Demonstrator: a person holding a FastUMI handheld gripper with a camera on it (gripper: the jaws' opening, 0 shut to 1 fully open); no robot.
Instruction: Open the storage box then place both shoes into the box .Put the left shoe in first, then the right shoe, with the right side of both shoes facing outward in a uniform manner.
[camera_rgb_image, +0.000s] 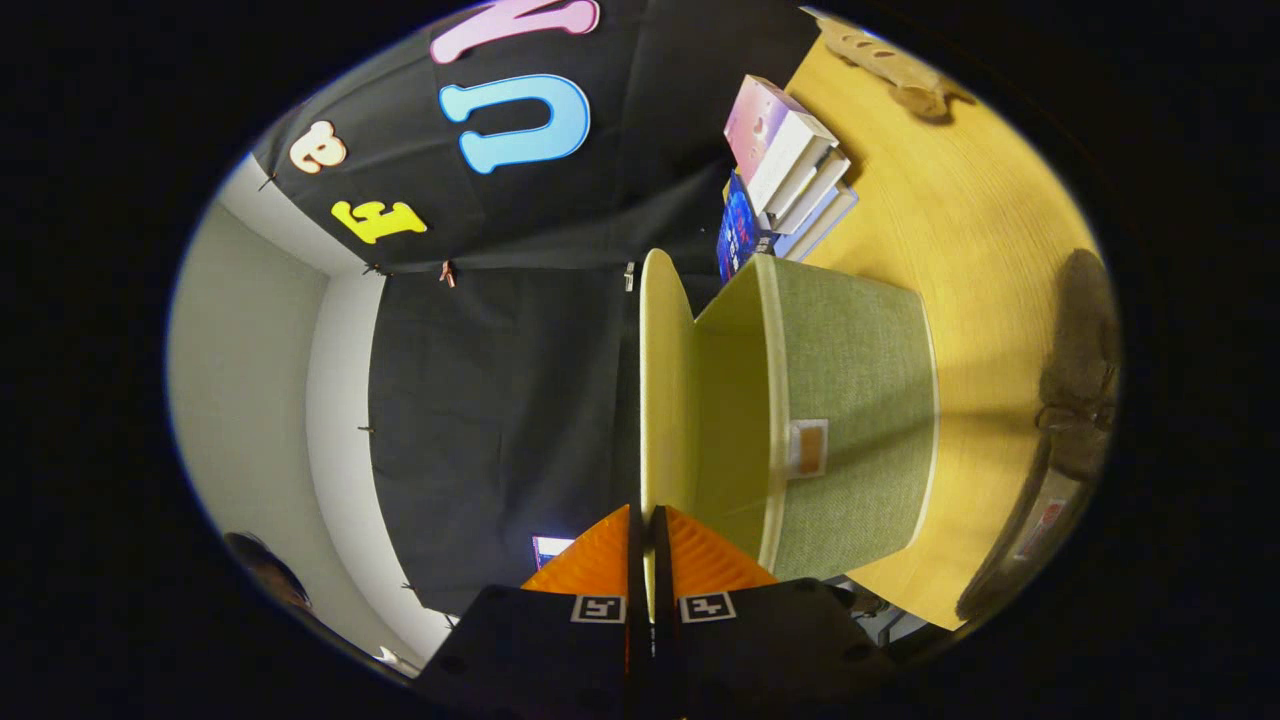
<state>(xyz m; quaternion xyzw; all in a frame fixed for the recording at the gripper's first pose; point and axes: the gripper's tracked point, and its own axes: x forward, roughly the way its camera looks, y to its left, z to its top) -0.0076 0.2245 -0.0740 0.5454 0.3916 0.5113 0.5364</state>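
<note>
box (850, 420) interior mostly hidden behind raised lid (665, 390); 1 shoe (1080, 370) beside box dark, blurred; 2nd shoe (890, 60) beyond box cut off.

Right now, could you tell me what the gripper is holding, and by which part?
The gripper is shut on the lid of the green storage box, pinching the lid's thin free edge between both fingers, with the lid swung open.

Gripper (648, 520) fingers pinch lid (662, 380) edge — storage box (850, 420) open.
</note>
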